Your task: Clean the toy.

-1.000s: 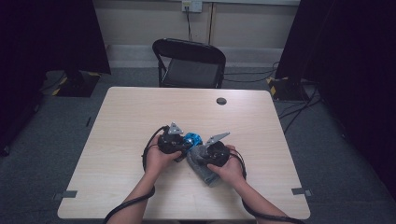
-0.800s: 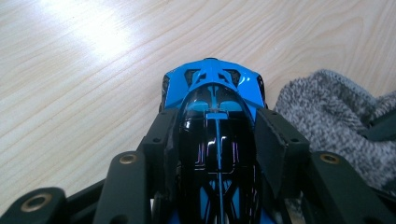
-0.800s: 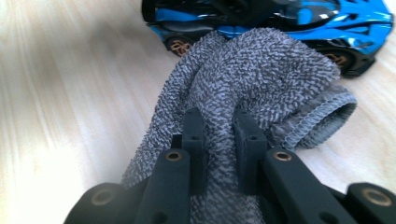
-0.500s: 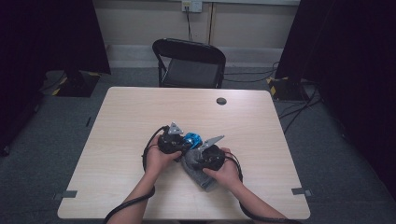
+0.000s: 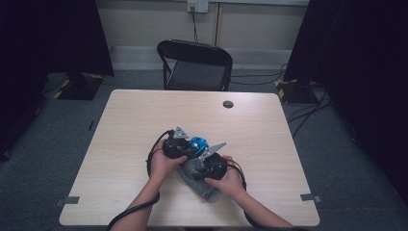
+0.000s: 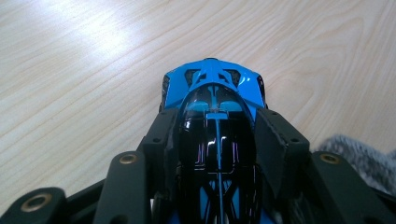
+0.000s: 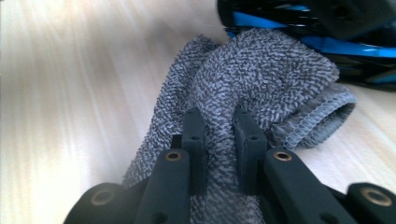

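Note:
A blue and black toy car [image 6: 215,116] rests on the wooden table, and my left gripper [image 6: 215,140] is shut on its body from behind. From above the toy car [image 5: 197,143] shows as a blue spot between my two grippers near the table's middle. My right gripper [image 7: 219,126] is shut on a fold of a grey knitted cloth [image 7: 261,79], whose bunched end lies against the car's side [image 7: 299,28]. In the high view the cloth [image 5: 202,185] trails toward the front edge under my right gripper [image 5: 207,161], with my left gripper [image 5: 185,147] just left of it.
A small dark round disc [image 5: 228,104] lies at the table's far right. A black folding chair [image 5: 195,65] stands behind the far edge. Bare light wood table [image 5: 125,134] surrounds my hands. Cables trail from both grippers off the front edge.
My right gripper has moved left with the cloth, bringing it up against the car. The left gripper and the car have stayed in place.

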`<state>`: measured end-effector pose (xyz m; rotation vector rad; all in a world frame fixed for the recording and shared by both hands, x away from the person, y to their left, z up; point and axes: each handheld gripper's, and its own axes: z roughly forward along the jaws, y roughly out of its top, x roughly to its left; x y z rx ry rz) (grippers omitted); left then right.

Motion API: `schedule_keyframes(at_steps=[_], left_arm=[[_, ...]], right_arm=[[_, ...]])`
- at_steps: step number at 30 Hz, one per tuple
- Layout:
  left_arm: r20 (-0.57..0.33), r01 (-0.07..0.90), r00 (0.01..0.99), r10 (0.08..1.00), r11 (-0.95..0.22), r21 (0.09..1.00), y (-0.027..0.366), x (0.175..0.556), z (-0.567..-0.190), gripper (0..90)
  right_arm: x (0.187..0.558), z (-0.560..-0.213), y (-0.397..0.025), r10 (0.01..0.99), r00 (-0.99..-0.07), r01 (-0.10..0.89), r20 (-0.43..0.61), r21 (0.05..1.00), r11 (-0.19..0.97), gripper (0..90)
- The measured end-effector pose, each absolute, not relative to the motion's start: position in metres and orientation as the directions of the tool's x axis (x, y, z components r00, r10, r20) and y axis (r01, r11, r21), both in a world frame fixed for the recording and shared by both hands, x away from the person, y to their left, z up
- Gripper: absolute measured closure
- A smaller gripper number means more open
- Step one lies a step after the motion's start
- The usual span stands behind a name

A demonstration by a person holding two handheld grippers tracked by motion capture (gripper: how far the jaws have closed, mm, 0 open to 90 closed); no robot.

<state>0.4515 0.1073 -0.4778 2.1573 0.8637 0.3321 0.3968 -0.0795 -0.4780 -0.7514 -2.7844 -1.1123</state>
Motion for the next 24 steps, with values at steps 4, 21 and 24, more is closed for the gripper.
schedule_keyframes(at_steps=[4,21,24], left_arm=[[-0.045,0.475,0.732,0.68,-0.461,0.75,0.107,0.451,-0.478,51.4],[-0.033,0.468,0.749,0.662,-0.492,0.734,0.106,0.453,-0.476,50.1],[-0.046,0.469,0.758,0.65,-0.495,0.732,0.106,0.454,-0.475,46.4]], right_arm=[[0.394,-0.475,-0.079,0.4,-0.888,0.444,0.225,0.642,0.625,76.9],[0.398,-0.471,-0.095,0.382,-0.898,0.425,0.22,0.662,0.617,67.5],[0.399,-0.47,-0.099,0.392,-0.892,0.434,0.224,0.664,0.608,60.7]])
